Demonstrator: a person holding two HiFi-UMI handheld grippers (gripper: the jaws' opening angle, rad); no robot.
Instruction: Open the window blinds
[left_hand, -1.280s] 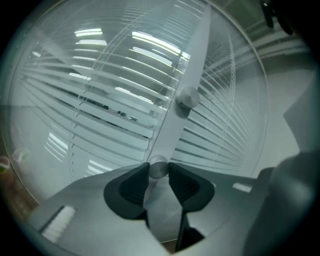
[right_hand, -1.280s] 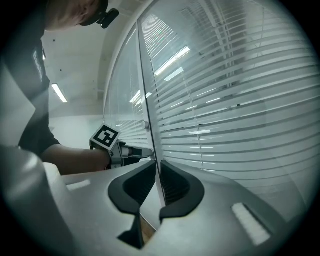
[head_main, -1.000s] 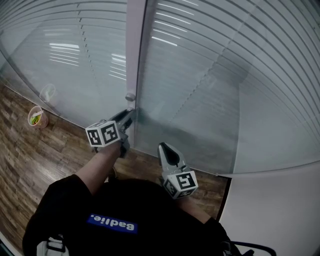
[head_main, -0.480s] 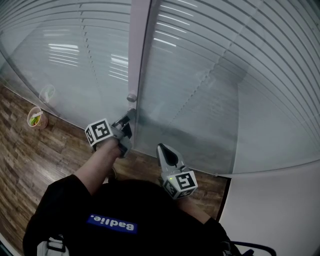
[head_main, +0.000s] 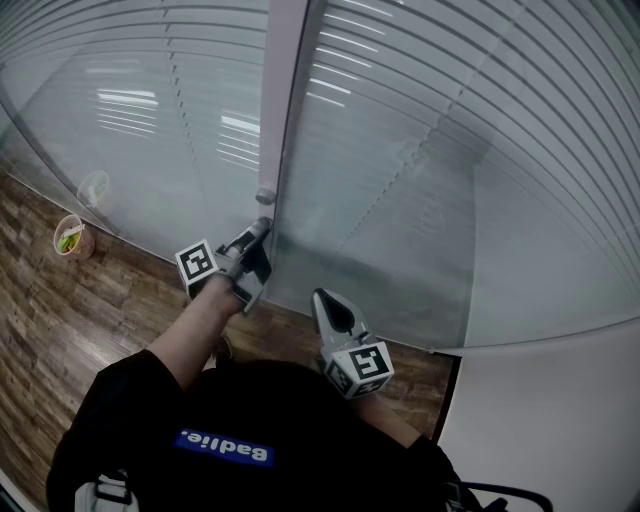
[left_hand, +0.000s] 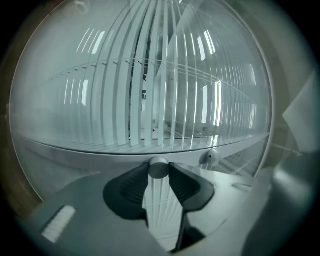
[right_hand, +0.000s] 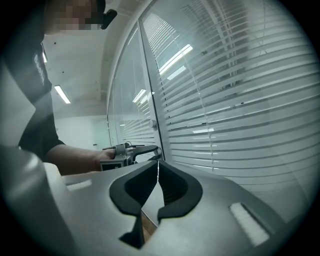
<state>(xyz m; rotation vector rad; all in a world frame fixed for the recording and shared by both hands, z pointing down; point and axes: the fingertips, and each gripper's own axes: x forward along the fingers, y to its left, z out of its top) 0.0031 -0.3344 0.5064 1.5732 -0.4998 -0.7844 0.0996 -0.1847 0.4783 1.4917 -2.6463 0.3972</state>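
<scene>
Left gripper (left_hand: 159, 175) is clamping the small round knob (left_hand: 159, 167) on the frame (head_main: 281, 110) beside the blinds (head_main: 430, 140). Slats seem partly tilted, glare makes it hazy. Right gripper (right_hand: 156, 173) is idling with jaws together, empty.

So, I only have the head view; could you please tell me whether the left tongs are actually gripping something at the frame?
Observer: Yes, the left tongs are shut on a small round knob, pinched at their tips.
Operator: Thanks. And the right tongs?
Observer: The right tongs are shut and empty, tips together.
Operator: Are the slats open at all?
Observer: Partly. In the left gripper view the slats stand apart near the middle, and you can see through the gaps.
</scene>
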